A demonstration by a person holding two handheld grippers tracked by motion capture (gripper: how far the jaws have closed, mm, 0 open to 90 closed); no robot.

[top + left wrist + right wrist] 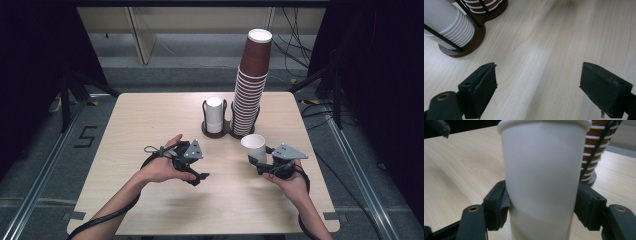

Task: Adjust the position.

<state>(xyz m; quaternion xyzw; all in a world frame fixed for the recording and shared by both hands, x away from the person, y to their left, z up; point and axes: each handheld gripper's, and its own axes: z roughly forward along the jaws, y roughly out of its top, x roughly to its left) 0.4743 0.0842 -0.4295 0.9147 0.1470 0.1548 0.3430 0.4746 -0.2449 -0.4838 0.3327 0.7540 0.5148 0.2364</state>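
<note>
Judging by the layout, about midway through: one white cup (253, 145) already pulled free and pinched upright in the right claw (256, 161), right of centre in the high view, just in front of the holder and not yet set anywhere. In the right gripper view, pads pressed into both sides of the cup wall (541, 182), denting it slightly on the left; inside of the cup looks empty from above. Left claw (199, 176) low over the bare counter (150, 120), lower left of centre, jaws spread with nothing but wood grain between them in the left gripper view. Still left, most likely: placing the freed cup down or handing it over. As for containers: dark two-ring wire holder (205, 131) at upper centre, its left ring holding a short stack of white cups (214, 114), its right ring a tall, leaning stack of brown cups (251, 80) with white rims, reaching well above the counter's far edge.
</note>
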